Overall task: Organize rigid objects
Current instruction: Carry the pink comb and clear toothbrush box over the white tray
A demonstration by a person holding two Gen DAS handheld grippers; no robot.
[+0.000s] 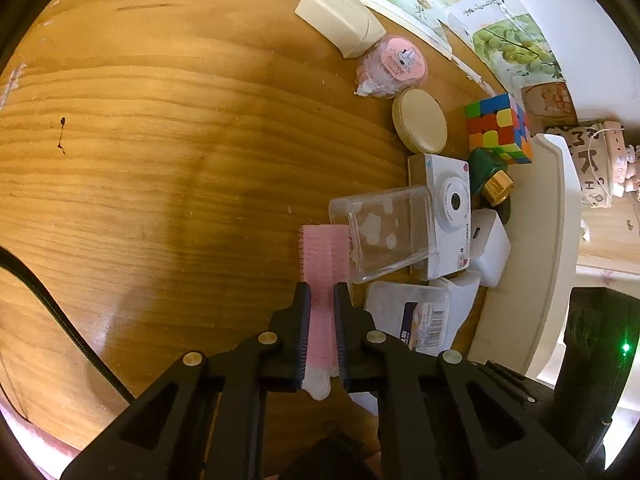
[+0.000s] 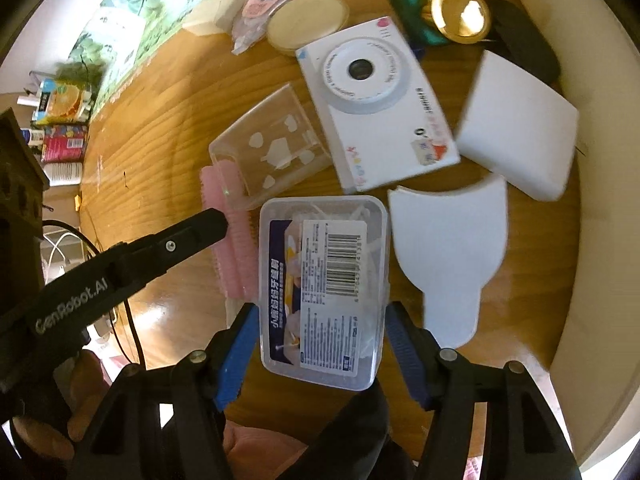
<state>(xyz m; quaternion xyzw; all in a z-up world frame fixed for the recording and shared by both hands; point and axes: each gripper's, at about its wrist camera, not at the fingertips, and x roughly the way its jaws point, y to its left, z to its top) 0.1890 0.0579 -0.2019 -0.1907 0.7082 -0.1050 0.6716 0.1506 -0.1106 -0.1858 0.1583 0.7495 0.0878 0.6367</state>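
Left wrist view: left gripper [image 1: 322,300] has its jaws pinched on the pink ribbed comb-like plastic piece [image 1: 320,252], which lies flat on the wooden tabletop [image 1: 160,160]. A black cable [image 1: 60,312] crosses the bare wood at far left. The far end of the pink piece touches a clear empty rectangular plastic box [image 1: 384,236]. That box leans over a white toy camera with a round lens [image 1: 448,208]. Behind them, along the back edge: a cream wedge-shaped block [image 1: 340,20], a pink round packet in clear wrap [image 1: 394,66], a cream round lidded tin [image 1: 420,124], a multicoloured puzzle cube [image 1: 500,128], and a green bottle with a gold cap [image 1: 492,176]. A white curved tray rim [image 1: 552,240] bounds the table at right; printed grape posters [image 1: 508,40] cover the wall.

Right wrist view: bottles and packets [image 2: 60,128] stand on a shelf at far left. Right gripper [image 2: 320,344] has its jaws spread either side of a clear lidded plastic box with a barcode label [image 2: 324,284]; pads just beside the walls, contact not certain. Inside the box: white floss picks, partly hidden by the label. The other gripper's black finger reaches in from the left onto the pink piece, just beside this box. To the right lie a flat white fan-shaped card [image 2: 448,248] and a white rectangular foam block [image 2: 516,128], close to each other.
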